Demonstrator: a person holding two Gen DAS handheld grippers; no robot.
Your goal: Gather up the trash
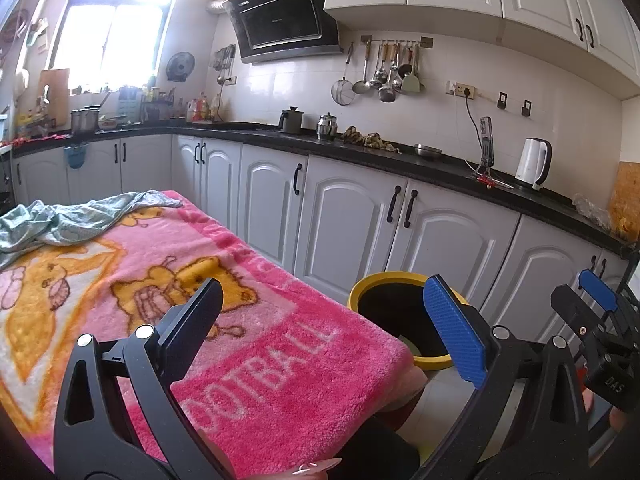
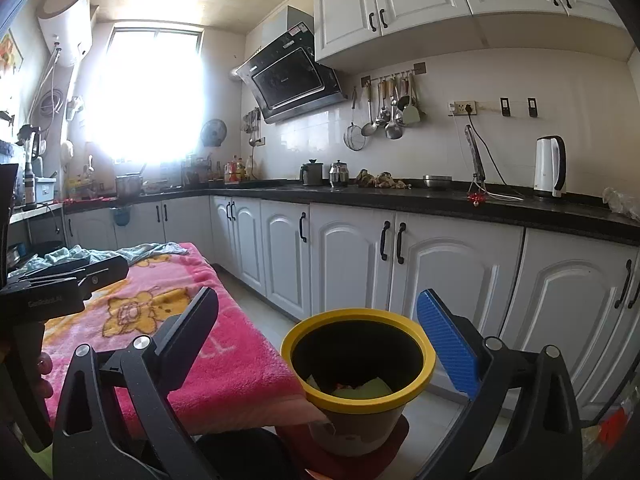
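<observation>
Right wrist: right tongs (image 2: 320,336) spread empty above yellow-rimmed bin (image 2: 424,376), scraps inside; left tongs (image 1: 324,328) likewise released over pink blanket (image 1: 280,380), probably nothing left to collect.

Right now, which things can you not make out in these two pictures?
- Bin contents: in the right wrist view only pale scraps show; the dark inside hides the rest.
- Same bin in the left wrist view: the blanket and the left gripper cover part of it, so its bottom is unseen.
- Window: glare washes out the sill in both views.
- Red item on the floor, right wrist view: cut off behind the right gripper, both jaws apart.
</observation>
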